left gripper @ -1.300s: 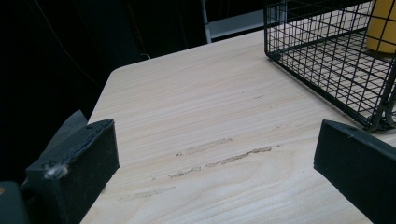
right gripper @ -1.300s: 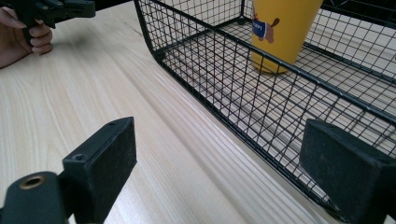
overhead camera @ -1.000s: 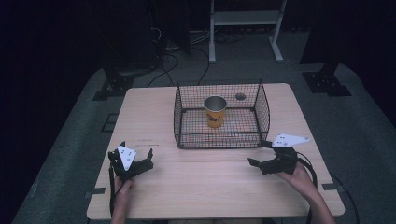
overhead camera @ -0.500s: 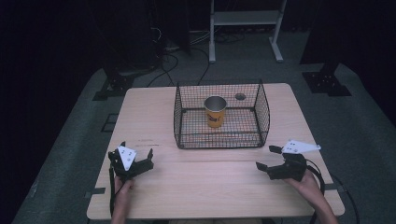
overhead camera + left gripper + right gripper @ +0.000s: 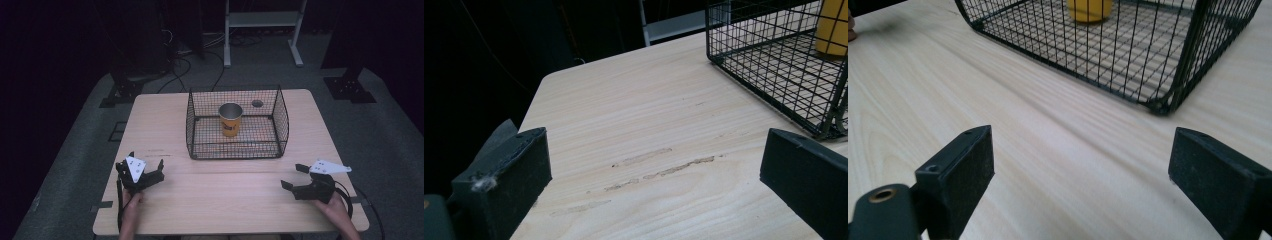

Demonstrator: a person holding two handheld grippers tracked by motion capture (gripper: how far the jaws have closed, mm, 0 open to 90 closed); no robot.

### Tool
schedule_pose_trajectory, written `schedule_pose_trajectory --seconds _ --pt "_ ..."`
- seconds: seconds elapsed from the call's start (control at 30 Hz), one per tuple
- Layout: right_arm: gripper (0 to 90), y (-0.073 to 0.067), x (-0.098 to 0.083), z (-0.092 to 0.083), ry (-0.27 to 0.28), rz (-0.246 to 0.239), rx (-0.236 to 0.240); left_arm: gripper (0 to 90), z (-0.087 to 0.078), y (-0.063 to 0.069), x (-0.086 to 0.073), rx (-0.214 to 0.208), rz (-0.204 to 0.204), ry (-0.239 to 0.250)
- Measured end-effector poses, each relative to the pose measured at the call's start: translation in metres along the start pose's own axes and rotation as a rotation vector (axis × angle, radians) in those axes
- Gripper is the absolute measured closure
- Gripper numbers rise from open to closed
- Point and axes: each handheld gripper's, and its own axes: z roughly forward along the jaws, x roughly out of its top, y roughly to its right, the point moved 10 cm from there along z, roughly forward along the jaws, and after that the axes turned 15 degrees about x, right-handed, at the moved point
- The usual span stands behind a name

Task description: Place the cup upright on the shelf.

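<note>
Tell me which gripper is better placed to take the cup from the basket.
Neither clearly: left gripper and right gripper both rest open near the table's front, similarly far from the cup in the basket.

Jaws wide apart over table (image 5: 634,120), wire basket (image 5: 774,65) ahead right

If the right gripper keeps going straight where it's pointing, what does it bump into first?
Probably the wire basket. The right gripper, jaws open and holding nothing, looks over bare table toward the basket's near corner. The yellow cup sits inside, behind the mesh. Depth is hard to judge.
</note>
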Motion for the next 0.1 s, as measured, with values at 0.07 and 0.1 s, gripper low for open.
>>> schedule_pose_trajectory --seconds 0.07,0.1 --pt "10.2 0.0003 -0.0027 -0.0012 0.001 0.002 -0.005 0.0 0.0000 0.0000 0.0000 -0.001 0.001 0.000" --pt "10.2 0.0006 -0.0053 -0.0025 0.006 0.006 -0.006 0.0 -0.0001 0.0002 -0.0001 -0.002 0.004 0.000"
